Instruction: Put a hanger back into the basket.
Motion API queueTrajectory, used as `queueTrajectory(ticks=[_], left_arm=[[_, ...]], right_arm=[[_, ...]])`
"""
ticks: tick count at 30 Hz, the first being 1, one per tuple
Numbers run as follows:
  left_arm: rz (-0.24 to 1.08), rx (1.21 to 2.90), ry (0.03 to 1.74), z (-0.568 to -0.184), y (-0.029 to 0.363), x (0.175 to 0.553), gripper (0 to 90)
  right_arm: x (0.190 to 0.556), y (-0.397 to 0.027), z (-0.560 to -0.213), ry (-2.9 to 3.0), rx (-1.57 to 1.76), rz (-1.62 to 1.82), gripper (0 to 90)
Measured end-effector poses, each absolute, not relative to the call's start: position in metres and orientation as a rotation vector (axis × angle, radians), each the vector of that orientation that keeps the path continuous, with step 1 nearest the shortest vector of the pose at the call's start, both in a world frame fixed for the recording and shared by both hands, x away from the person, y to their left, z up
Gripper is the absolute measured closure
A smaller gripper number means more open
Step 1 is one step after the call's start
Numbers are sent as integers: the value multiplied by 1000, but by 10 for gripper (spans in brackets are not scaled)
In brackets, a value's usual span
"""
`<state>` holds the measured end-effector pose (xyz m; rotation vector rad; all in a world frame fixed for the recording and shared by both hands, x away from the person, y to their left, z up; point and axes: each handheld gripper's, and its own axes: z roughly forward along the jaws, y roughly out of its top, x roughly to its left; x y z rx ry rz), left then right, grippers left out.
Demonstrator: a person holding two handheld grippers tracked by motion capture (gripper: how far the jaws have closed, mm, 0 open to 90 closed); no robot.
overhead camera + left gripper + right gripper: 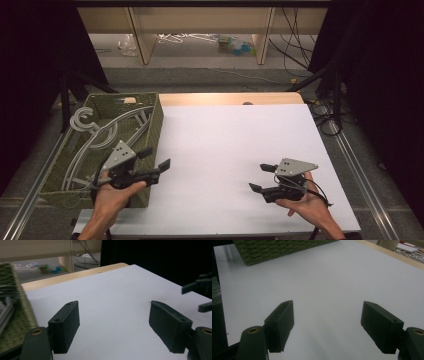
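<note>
A green woven basket (159, 120) stands at the table's left edge, and several grey plastic hangers (95, 130) lie in it. My left gripper (157, 157) hovers just right of the basket's near corner, pointing right over the white table top (225, 145). In the left gripper view the left gripper (113, 303) is open with nothing between its jaws, and the basket (22, 307) sits at the left. Low at the table's near right, my right gripper (256, 177) points left. In its own view the right gripper (327, 302) is open and empty, facing the basket (277, 248).
The white sheet covers most of a wooden table (225, 98). Behind it are shelf legs (140, 40), floor clutter (235, 46) and cables (295, 45). Black stands and drapes flank both sides. Metal rails (360, 170) run along the floor at the right.
</note>
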<state>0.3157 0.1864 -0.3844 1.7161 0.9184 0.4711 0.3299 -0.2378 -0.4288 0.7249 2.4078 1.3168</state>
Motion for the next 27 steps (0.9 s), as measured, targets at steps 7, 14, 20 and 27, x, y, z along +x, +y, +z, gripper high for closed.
queueTrajectory(ticks=[7,14,20,27], left_arm=[[430,1760,860,-405,164,306,212],[429,1722,883,-425,164,302,207],[430,1729,887,-435,161,295,203],[424,1730,858,-437,160,289,168]], right_arm=[[325,-237,-428,2385,742,1345,248],[320,-237,-428,2356,760,1390,227],[315,-238,-430,2316,791,1411,193],[304,-240,-433,2312,820,1426,159]])
